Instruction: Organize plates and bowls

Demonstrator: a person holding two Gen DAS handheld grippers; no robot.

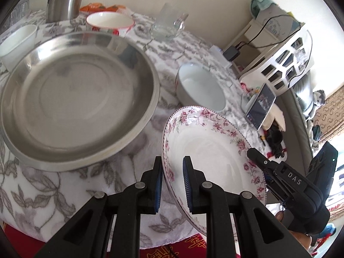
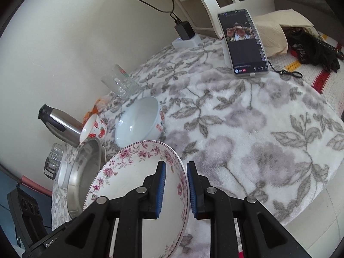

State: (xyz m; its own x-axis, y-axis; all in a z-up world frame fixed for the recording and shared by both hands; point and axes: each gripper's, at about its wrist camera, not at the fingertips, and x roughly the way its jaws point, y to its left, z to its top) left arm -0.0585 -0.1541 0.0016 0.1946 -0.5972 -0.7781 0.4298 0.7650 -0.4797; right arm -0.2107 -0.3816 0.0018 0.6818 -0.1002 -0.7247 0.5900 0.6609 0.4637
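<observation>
**Glazed china, pinched at two edges**

Porcelain is what I have between my pads: a white plate (image 1: pixel 206 150) with a band of pink flowers round its rim. My left gripper (image 1: pixel 172 185) is nearly closed, one pad under the rim and one on the inner face, at the plate's near-left edge. My right gripper (image 2: pixel 175 190) is just as narrow, clamped on the opposite edge. The plate sits tilted between the two of them, above the flowered cloth (image 2: pixel 247 150), just beside the steel basin (image 1: pixel 75 90) and in front of the white bowl (image 1: pixel 201 88).

I judge this plate stiff, fairly heavy for its thinness, and slick with glaze. It will not flex to warn me; it would simply slide or chip. The rim is the only place to take it, and the sloped lip gives my pads little flat surface, so I think both grips must hold evenly. If one side lets go, the other becomes a pivot and the plate swings down.

The soft cloth would cushion a short drop. The steel basin's edge and the bowl would not, so I should keep the rim away from both. A smaller strawberry-patterned bowl (image 1: pixel 109 22) stands farther back, near the glass (image 1: pixel 168 22).
</observation>
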